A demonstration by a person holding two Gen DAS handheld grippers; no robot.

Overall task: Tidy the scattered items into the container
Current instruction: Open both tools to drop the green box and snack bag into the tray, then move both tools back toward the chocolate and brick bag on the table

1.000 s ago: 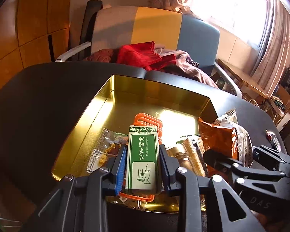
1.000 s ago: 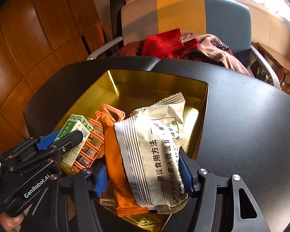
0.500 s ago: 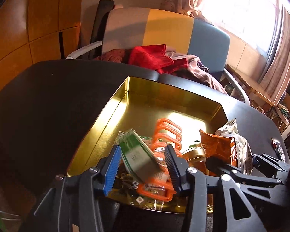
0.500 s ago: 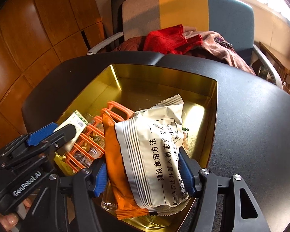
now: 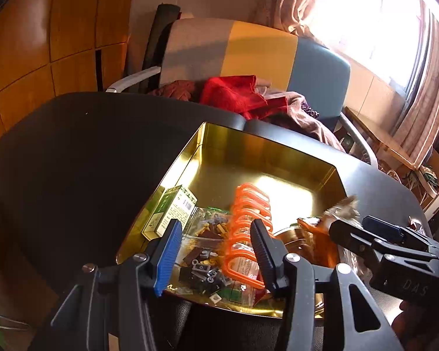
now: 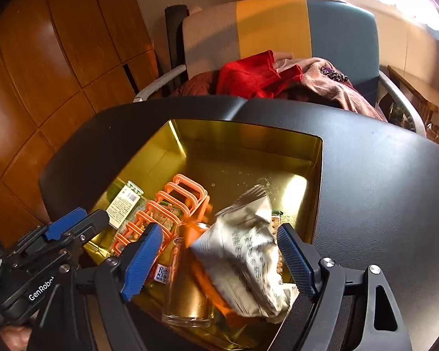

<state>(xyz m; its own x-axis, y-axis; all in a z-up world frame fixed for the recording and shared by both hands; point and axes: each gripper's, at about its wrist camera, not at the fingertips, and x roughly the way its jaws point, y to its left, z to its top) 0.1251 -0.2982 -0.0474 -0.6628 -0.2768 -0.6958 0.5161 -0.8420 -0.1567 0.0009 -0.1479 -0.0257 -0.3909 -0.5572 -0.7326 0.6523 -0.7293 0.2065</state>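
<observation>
While lying crumpled in the gold tin [image 6: 316, 175], showing white and orange: snack packet [image 6: 245, 260]. Gaping wide and gripping nothing: right gripper [image 6: 219, 260], left gripper [image 5: 216, 248].

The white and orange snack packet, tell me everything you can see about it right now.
The snack packet is a crinkled pouch, white with black Chinese print and an orange side, with a serrated top seal. It looks like thin plastic film, sealed and puffy. It lies tilted and slightly motion-blurred inside the gold tin, leaning against a clear glass near the front edge. The right claw stands open around it, neither pad gripping it.
</observation>
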